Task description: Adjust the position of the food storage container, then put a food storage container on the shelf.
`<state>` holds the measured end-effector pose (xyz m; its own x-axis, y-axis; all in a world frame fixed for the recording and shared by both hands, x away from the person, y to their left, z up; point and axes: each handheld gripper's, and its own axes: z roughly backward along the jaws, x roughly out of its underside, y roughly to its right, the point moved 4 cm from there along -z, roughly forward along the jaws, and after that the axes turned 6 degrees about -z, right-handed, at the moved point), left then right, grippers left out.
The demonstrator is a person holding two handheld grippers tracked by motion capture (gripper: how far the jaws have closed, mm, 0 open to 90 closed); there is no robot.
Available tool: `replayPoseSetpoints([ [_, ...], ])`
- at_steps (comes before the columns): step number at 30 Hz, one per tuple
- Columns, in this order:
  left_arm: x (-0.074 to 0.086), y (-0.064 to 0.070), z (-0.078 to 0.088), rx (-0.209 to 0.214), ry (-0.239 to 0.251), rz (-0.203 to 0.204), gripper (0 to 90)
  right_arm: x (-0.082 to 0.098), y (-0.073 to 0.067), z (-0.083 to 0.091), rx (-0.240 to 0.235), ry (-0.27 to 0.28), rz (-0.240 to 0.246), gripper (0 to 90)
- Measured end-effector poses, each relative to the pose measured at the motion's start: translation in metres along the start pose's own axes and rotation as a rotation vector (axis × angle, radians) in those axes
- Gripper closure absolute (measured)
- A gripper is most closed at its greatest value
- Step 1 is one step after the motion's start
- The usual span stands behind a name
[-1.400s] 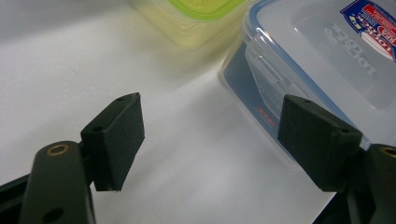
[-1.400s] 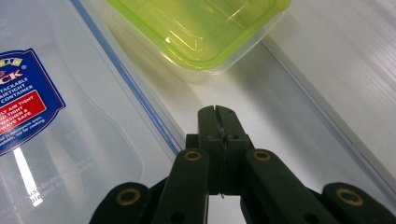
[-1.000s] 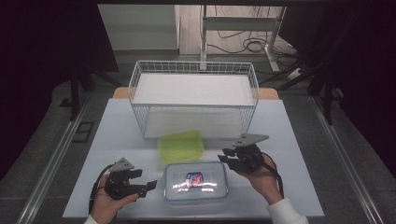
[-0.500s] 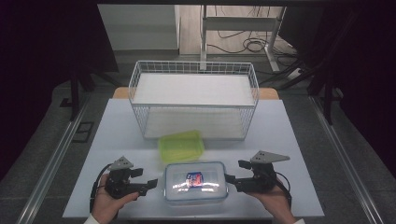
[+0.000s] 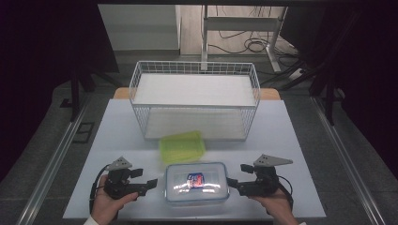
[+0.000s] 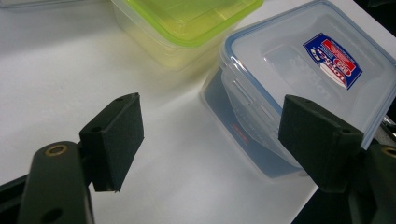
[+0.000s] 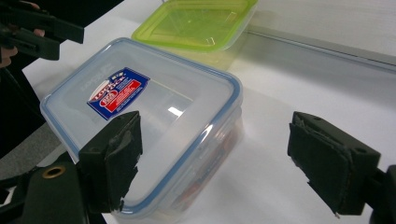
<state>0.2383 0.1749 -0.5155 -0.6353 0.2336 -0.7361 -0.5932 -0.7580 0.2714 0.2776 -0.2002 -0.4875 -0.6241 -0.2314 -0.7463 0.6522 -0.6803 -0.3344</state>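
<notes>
1. The left tool rests low at the near left of the white table, held in the person's left hand. Its jaws are spread and grip nothing; they point toward the left end of the clear rectangular plastic container with a blue-rimmed lid, just short of it.
2. In the left gripper view, the left tool shows bare table between its black pads, and the container lies ahead and to the right.
3. The clear container sits at the near centre of the table, between the two tools. A red and blue label is on its lid.
4. A translucent green-lidded square plastic box stands just behind the clear container, near the front of the white wire basket.
5. The right tool is held in the person's right hand beside the container's right end. Its jaws have just been opening and now stand wide.
6. In the right gripper view, the right tool straddles a corner of the container; the pads do not press on it.
</notes>
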Motion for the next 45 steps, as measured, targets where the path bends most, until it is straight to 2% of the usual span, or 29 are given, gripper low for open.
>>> replayPoseSetpoints([
  [5,0.000,0.001,0.004,0.002,0.015,0.005,21.1,-0.002,-0.001,-0.003,-0.006,-0.002,-0.011,15.6],
  [11,0.000,-0.001,0.005,0.019,0.020,0.018,21.0,-0.001,-0.001,-0.008,-0.040,-0.013,-0.043,15.4],
  [14,-0.002,-0.002,0.005,0.032,0.031,0.040,20.1,0.002,-0.001,-0.011,-0.052,-0.021,-0.057,15.4],
  [17,-0.004,-0.001,0.004,0.106,0.053,0.118,19.2,0.002,-0.003,-0.012,-0.070,-0.012,-0.082,15.4],
  [18,-0.004,0.000,0.002,0.156,0.056,0.169,18.8,0.003,-0.005,-0.015,-0.077,-0.017,-0.090,15.4],
  [19,-0.004,0.000,0.002,0.156,0.056,0.169,18.5,0.003,-0.005,-0.015,-0.077,-0.017,-0.090,15.4],
  [20,-0.004,0.000,-0.002,0.201,0.055,0.216,17.4,0.004,-0.007,-0.018,-0.081,-0.025,-0.089,15.5],
  [21,-0.004,0.000,-0.002,0.201,0.055,0.216,16.9,0.004,-0.007,-0.018,-0.081,-0.025,-0.089,15.5],
  [22,-0.005,0.000,-0.006,0.220,0.055,0.247,17.0,0.005,-0.008,-0.020,-0.085,-0.036,-0.086,15.8],
  [23,-0.005,0.000,-0.006,0.220,0.055,0.247,17.0,0.005,-0.008,-0.020,-0.085,-0.036,-0.086,15.8],
  [24,-0.006,0.001,-0.010,0.249,0.047,0.269,17.0,0.006,-0.008,-0.023,-0.085,-0.043,-0.087,16.0],
  [25,-0.006,0.001,-0.010,0.249,0.047,0.269,16.8,0.006,-0.008,-0.023,-0.085,-0.043,-0.087,16.0],
  [26,-0.007,0.003,-0.017,0.275,0.031,0.289,16.7,0.007,-0.007,-0.023,-0.088,-0.048,-0.096,16.4],
  [30,-0.005,0.007,-0.026,0.290,-0.008,0.287,16.5,0.007,-0.006,-0.023,-0.094,-0.046,-0.113,17.0],
  [33,-0.002,0.009,-0.034,0.319,-0.037,0.304,16.5,0.008,-0.005,-0.022,-0.100,-0.046,-0.126,17.4],
  [34,0.001,0.010,-0.040,0.350,-0.057,0.322,16.4,0.008,-0.004,-0.022,-0.104,-0.048,-0.133,17.8],
  [36,0.003,0.010,-0.044,0.350,-0.075,0.329,16.4,0.008,-0.004,-0.022,-0.104,-0.049,-0.136,18.0],
  [38,0.005,0.011,-0.048,0.380,-0.090,0.348,17.8,0.008,-0.004,-0.022,-0.109,-0.051,-0.143,18.1],
  [43,0.007,0.014,-0.052,0.398,-0.114,0.334,24.2,0.010,-0.004,-0.026,-0.123,-0.066,-0.161,18.1],
  [45,0.007,0.014,-0.052,0.424,-0.117,0.341,26.9,0.011,-0.004,-0.029,-0.130,-0.073,-0.170,18.0],
])
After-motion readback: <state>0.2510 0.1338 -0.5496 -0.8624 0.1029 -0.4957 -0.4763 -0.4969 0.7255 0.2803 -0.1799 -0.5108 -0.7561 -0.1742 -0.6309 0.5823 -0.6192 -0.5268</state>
